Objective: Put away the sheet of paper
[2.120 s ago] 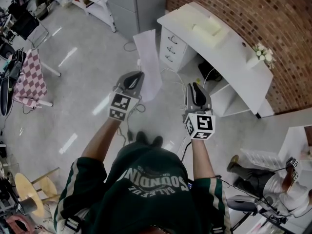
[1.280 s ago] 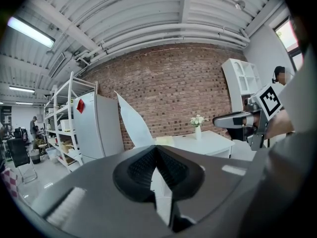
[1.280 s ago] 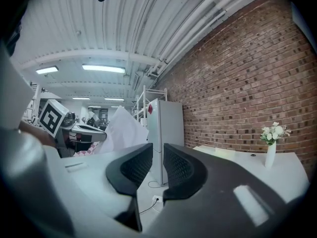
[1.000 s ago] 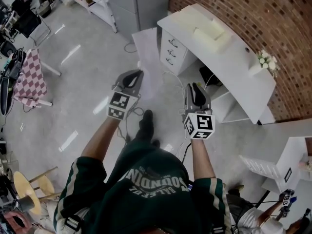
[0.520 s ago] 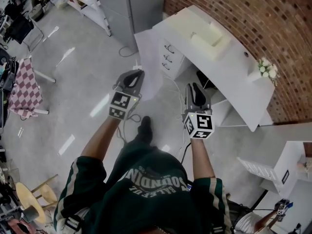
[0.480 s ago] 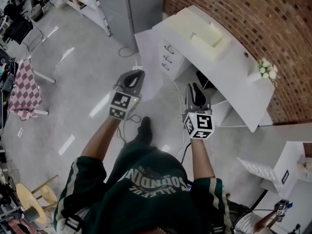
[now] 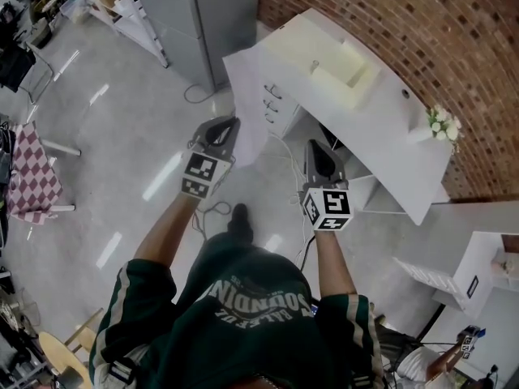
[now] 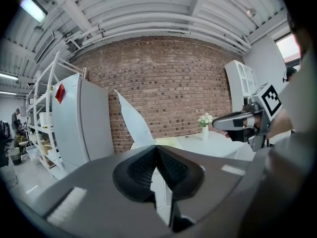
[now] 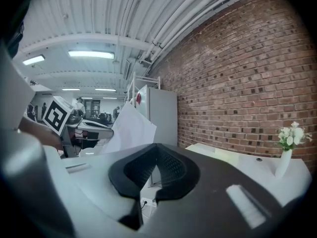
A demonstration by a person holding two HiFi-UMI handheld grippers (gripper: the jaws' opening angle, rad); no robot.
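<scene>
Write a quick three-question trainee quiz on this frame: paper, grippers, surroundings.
1. Which holds the sheet of paper? A) left gripper B) right gripper C) neither
2. True or false: the right gripper's fingers are shut with nothing between them.
3. Fill in: the vase of flowers stands on the white ____ against the brick wall.

Key: 1 A; 2 true; 3 desk.
</scene>
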